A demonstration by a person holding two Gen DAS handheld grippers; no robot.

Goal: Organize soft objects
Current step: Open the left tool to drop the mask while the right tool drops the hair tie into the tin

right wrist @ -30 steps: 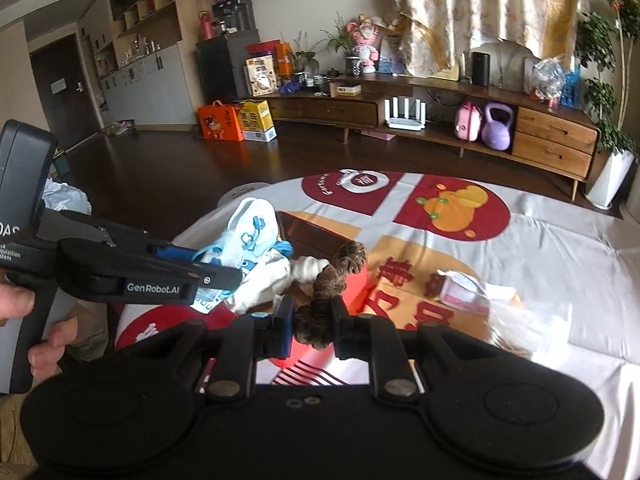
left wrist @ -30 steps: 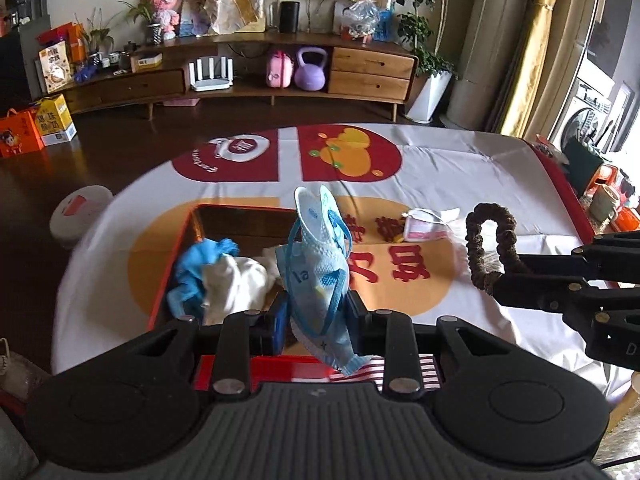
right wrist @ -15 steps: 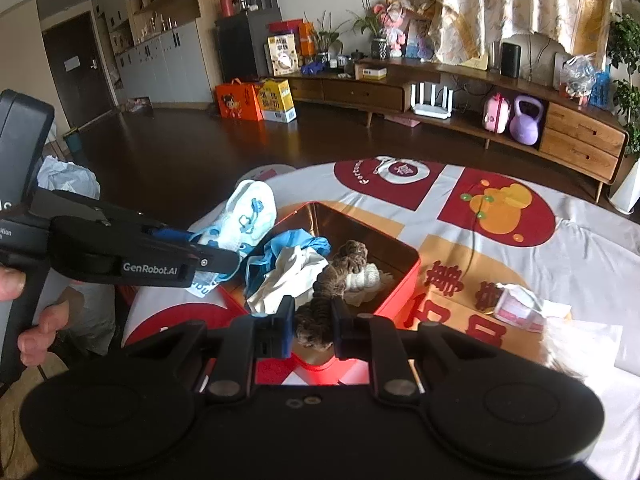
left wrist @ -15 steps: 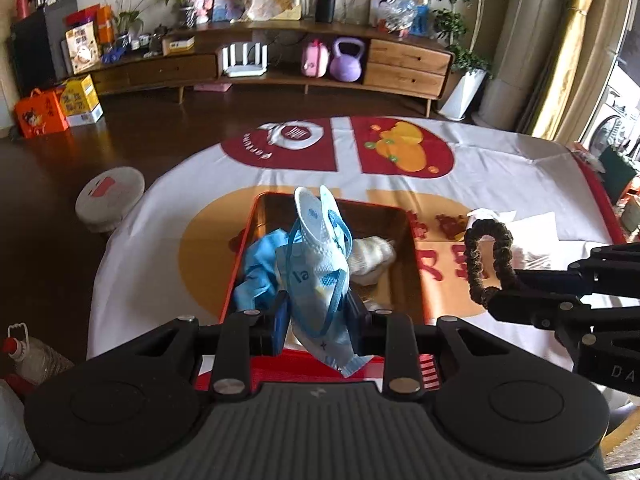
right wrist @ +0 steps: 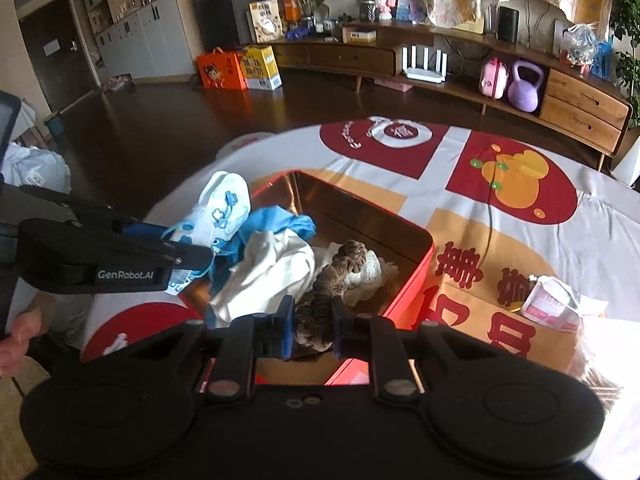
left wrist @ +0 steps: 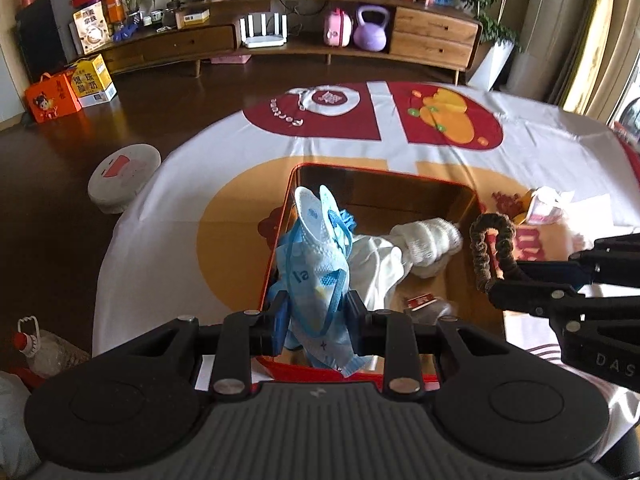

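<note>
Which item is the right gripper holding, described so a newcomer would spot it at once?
Start at the red tin box on the printed tablecloth. Over its near edge, the right gripper pinches a brown scrunchie. It is a ruffled brown loop, unlike the white sock and blue cloth inside the box.

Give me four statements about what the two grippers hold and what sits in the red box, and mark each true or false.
1. The left gripper is shut on a face mask. True.
2. The right gripper holds a white sock. False: it grips a brown scrunchie.
3. The red box holds no cloth. False: a blue cloth and white cloth lie in it.
4. A pink tissue pack lies on the table outside the box. True.
</note>
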